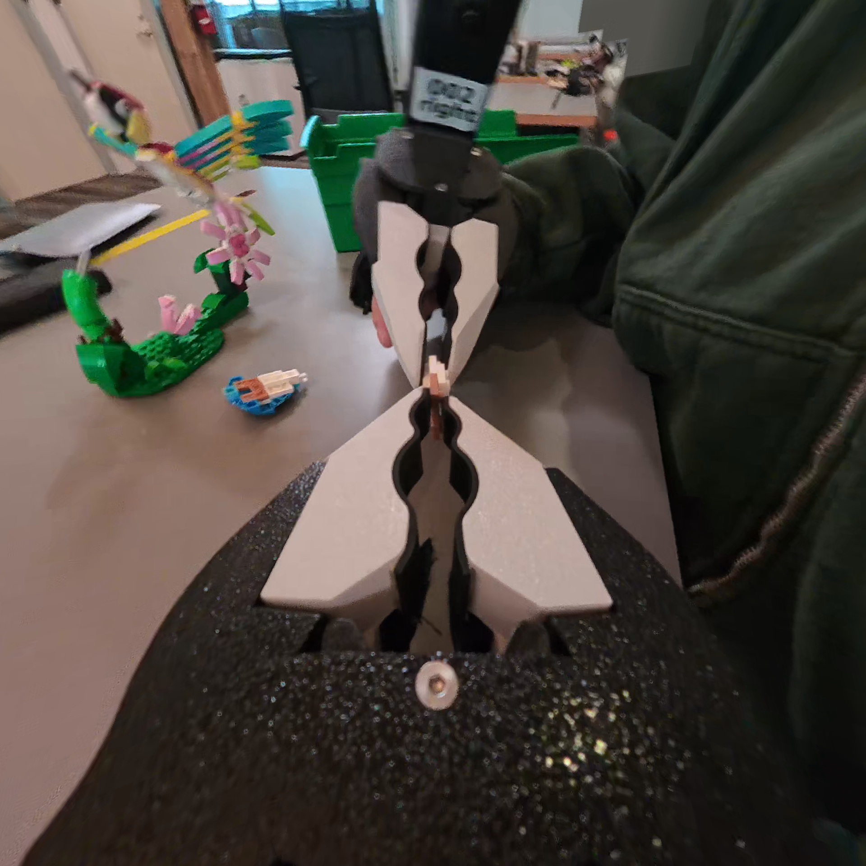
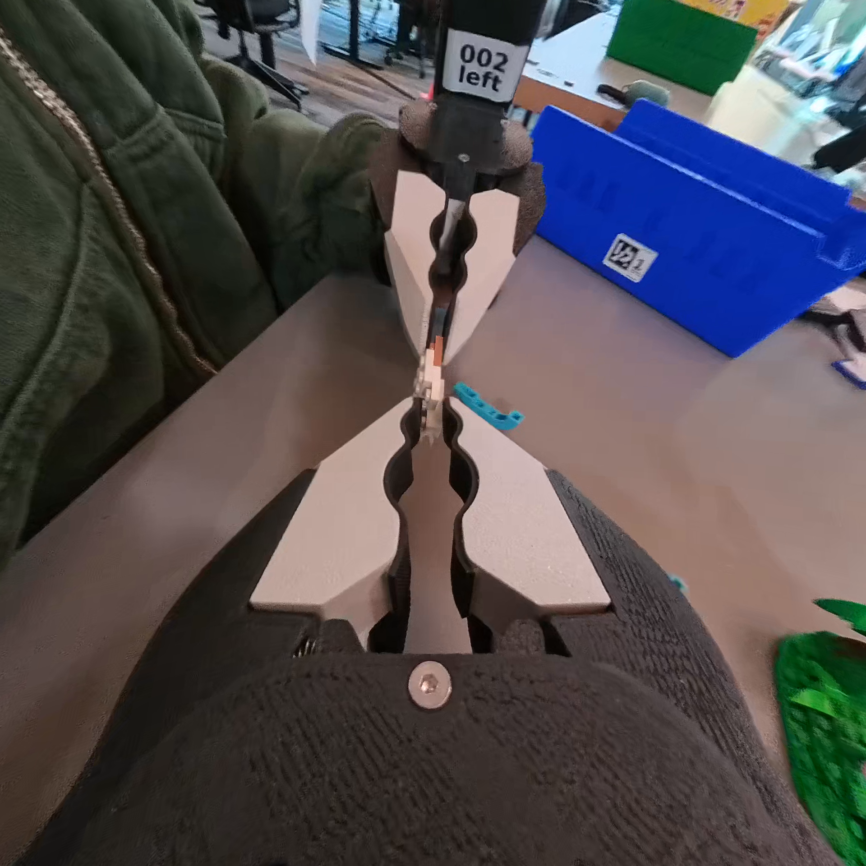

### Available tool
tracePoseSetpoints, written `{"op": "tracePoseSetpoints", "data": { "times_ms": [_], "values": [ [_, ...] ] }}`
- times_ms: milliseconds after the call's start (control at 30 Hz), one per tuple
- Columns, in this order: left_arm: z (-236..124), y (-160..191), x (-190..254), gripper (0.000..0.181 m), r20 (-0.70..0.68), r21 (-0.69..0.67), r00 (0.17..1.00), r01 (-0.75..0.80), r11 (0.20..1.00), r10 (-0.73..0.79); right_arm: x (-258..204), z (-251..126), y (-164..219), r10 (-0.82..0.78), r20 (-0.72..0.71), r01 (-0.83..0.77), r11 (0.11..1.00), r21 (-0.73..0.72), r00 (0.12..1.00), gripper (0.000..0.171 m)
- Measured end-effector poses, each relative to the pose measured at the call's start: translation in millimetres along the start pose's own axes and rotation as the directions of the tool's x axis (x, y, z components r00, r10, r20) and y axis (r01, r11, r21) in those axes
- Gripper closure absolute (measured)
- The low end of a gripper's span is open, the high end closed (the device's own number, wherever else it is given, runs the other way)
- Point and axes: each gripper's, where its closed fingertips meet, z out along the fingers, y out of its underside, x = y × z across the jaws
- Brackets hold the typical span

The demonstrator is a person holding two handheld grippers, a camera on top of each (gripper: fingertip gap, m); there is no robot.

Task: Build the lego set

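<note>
Pinching one small brick piece [image 1: 436,380], seemingly, both tongs [image 1: 433,407] [image 2: 429,412] meet tip-to-tip.

Both tongs [image 1: 433,398] pinch small brick piece [image 1: 436,375].

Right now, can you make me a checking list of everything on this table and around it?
Surface: grey table, mostly bare.
Things held: small white and brown brick piece, pinched between both tongs, tip to tip.
Clutter: green brick garden with pink flowers, colourful brick bird, small blue and white brick build, teal brick strip.
Grippers: left tongs and right tongs both shut on the piece.
Cables: nothing seen.
Surroundings: green bin, blue bin, person's green jacket.
</note>
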Motion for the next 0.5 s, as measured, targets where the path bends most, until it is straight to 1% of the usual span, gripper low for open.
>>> {"op": "tracePoseSetpoints", "data": {
  "times_ms": [67,100,133,167,267,367,433,500],
  "values": [
    [-3,-4,-18,0.179,0.069,0.046,0.987,0.141,0.989,-0.144,18,-4,-6,-0.052,-0.135,0.055,0.998,0.022,0.990,0.165],
    [-5,-7,-28,0.175,0.095,0.089,0.972,0.208,0.974,-0.216,26,-7,-9,-0.083,-0.204,0.091,0.995,0.029,0.975,0.166],
    [-7,-11,-35,0.157,0.109,0.134,0.954,0.264,0.955,-0.279,32,-9,-13,-0.120,-0.270,0.132,0.991,0.028,0.955,0.166],
    [-9,-14,-41,0.147,0.112,0.177,0.932,0.322,0.930,-0.344,38,-11,-18,-0.164,-0.339,0.183,0.983,0.025,0.926,0.166],
    [-10,-24,-48,0.129,0.039,0.283,0.867,0.466,0.838,-0.496,42,-12,-29,-0.280,-0.453,0.308,0.951,-0.013,0.846,0.166],
    [-9,-32,-45,0.127,-0.090,0.332,0.812,0.571,0.751,-0.577,41,-12,-35,-0.366,-0.508,0.394,0.917,-0.057,0.780,0.166],
    [-7,-34,-42,0.129,-0.151,0.337,0.785,0.613,0.715,-0.601,40,-11,-36,-0.423,-0.523,0.444,0.891,-0.092,0.740,0.165],
    [-6,-34,-40,0.135,-0.189,0.324,0.763,0.643,0.694,-0.619,40,-11,-36,-0.485,-0.534,0.494,0.858,-0.138,0.693,0.165]
  ]
}}
